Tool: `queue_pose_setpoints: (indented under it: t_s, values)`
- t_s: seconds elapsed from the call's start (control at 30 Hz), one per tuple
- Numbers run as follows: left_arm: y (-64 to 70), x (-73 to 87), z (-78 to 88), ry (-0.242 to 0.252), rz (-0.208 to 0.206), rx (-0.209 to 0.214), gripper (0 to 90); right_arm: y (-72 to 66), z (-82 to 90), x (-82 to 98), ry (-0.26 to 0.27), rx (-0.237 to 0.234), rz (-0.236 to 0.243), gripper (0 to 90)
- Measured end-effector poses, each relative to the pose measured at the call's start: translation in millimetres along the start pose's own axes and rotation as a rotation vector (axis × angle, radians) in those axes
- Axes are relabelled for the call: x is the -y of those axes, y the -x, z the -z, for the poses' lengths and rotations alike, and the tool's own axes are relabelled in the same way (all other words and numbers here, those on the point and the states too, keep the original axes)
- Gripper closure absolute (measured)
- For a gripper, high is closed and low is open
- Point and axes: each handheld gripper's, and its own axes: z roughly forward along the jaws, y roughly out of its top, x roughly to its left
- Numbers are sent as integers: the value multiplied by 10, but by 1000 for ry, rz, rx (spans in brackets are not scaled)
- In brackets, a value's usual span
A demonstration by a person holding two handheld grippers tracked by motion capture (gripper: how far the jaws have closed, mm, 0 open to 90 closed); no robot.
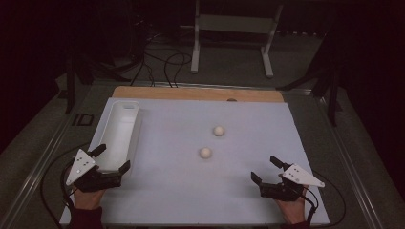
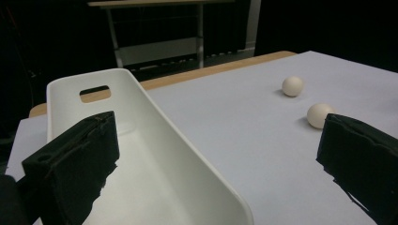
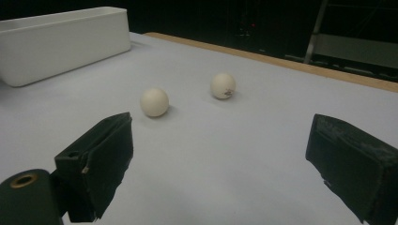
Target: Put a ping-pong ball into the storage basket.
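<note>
since both balls lie loose on the bench [image 1: 267, 200] in the high view, the step in hand looks like picking one up for the white tray [image 1: 119, 136], so the right hand-held gripper [image 1: 265, 171], jaws apart and empty, should come at the near ball [image 1: 205, 152] low and square, closing gently so it does not roll; the far ball [image 1: 218, 130] sits just beyond it. the left hand-held gripper [image 1: 111, 157], jaws wide apart, straddles the tray's near end without clamping it. in the left gripper view, the tray's wall [image 2: 187, 159] rises between the jaws, both balls well off to the right. in the right gripper view, nothing stands between the open jaws and the near ball [image 3: 154, 101]; the far ball [image 3: 223, 86] bears a dark mark.
</note>
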Motion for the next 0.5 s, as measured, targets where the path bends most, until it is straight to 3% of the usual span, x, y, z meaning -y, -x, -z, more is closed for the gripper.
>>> queue_pose_setpoints:
  t_s: [0.5]
  values:
    - [14, -15, -40, -8, -7, 4, 0, 15, 31, 22, 0, 22, -8, 76]
